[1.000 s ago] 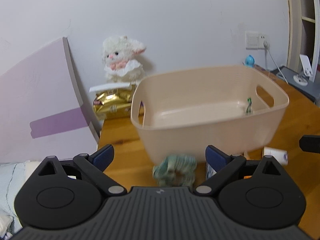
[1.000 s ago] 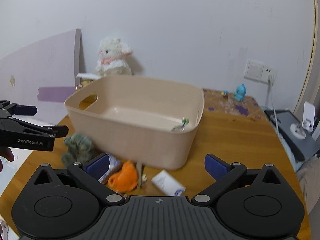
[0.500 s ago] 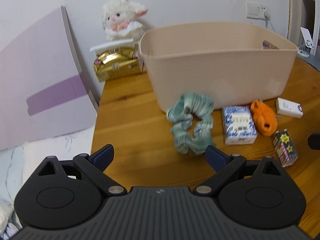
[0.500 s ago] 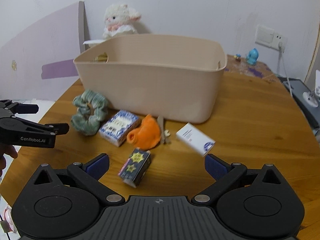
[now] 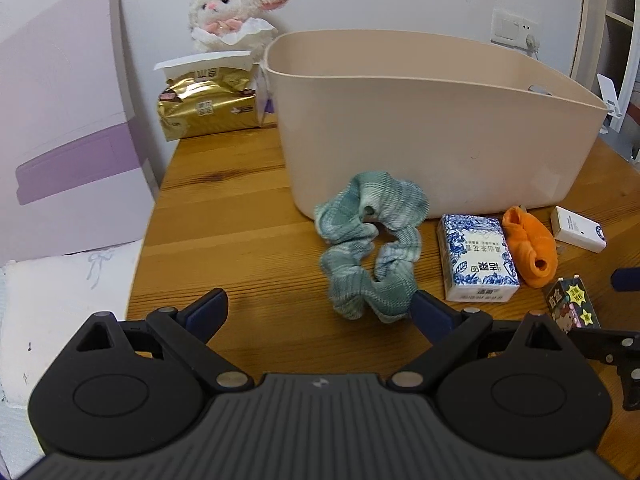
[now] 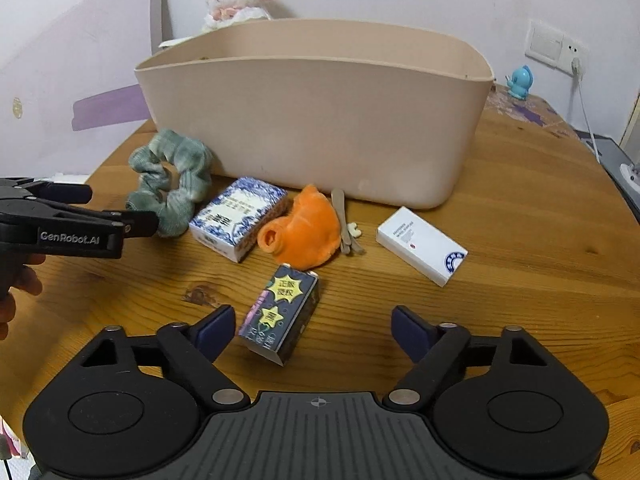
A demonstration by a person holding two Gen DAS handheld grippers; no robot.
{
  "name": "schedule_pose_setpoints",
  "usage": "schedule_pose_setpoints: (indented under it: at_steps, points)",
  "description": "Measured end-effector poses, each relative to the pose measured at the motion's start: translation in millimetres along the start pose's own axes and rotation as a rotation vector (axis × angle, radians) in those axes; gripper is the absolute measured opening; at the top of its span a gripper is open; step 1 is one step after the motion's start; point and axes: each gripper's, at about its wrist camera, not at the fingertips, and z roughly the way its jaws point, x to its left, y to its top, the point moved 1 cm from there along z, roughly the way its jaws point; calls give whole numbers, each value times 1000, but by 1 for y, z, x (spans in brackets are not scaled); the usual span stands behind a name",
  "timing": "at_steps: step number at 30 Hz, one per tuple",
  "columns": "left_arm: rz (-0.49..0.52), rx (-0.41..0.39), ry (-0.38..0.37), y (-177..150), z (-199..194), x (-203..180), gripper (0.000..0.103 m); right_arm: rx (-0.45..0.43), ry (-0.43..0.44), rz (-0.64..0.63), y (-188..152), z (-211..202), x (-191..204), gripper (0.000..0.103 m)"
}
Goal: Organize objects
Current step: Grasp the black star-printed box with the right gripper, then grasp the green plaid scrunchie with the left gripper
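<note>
1. The left gripper point(image 5: 318, 306) is held low and level over the wooden table point(image 5: 240, 216), its jaws spread wide and holding nothing; its right finger tip sits just beside the near edge of the green scrunchie point(image 5: 370, 248).
2. From the right wrist camera, the left gripper point(image 6: 120, 216) reaches in from the left edge, with part of a hand point(image 6: 18, 292) below it.
3. The right gripper point(image 6: 312, 326) also hovers low, its jaws wide apart and empty, with the dark star-printed box point(image 6: 282, 314) lying between its fingers, nearer the left one.
4. The beige plastic bin point(image 6: 320, 120) stands upright behind the loose items.
5. In front of it lie, from left to right, the scrunchie, a blue-and-white patterned box point(image 6: 240, 216), an orange fabric item point(image 6: 306, 228), a small hair clip point(image 6: 346, 228) and a white box point(image 6: 422, 246).
</note>
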Motion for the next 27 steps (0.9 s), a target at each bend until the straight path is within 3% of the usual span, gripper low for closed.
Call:
schedule_pose_setpoints:
  at_steps: [2, 3, 4, 7, 11, 12, 13, 16, 27]
  points:
    - [4, -5, -8, 1, 5, -4, 97, 11, -2, 2, -1, 3, -2, 73]
    - [9, -4, -16, 1, 8, -7, 90, 16, -4, 1, -3, 4, -2, 70]
    - [16, 1, -23, 0, 10, -9, 76, 7, -11, -7, -4, 4, -2, 67]
    - [18, 5, -51, 0, 14, -15, 55, -9, -27, -21, -5, 3, -3, 54]
    - [43, -1, -74, 1, 13, -21, 37, -22, -19, -8, -5, 1, -9, 31]
    - [52, -4, -80, 1, 12, -23, 27, -23, -17, -7, -5, 1, -9, 22]
    - [56, -5, -87, 0, 11, -24, 20, -24, -9, -6, -6, 0, -10, 21]
    - [54, -8, -68, -2, 9, -26, 12, -21, 14, -18, -7, -1, -10, 21]
    - [65, -47, -58, -4, -25, -29, 10, -85, 34, -27, -5, -34, -21, 20]
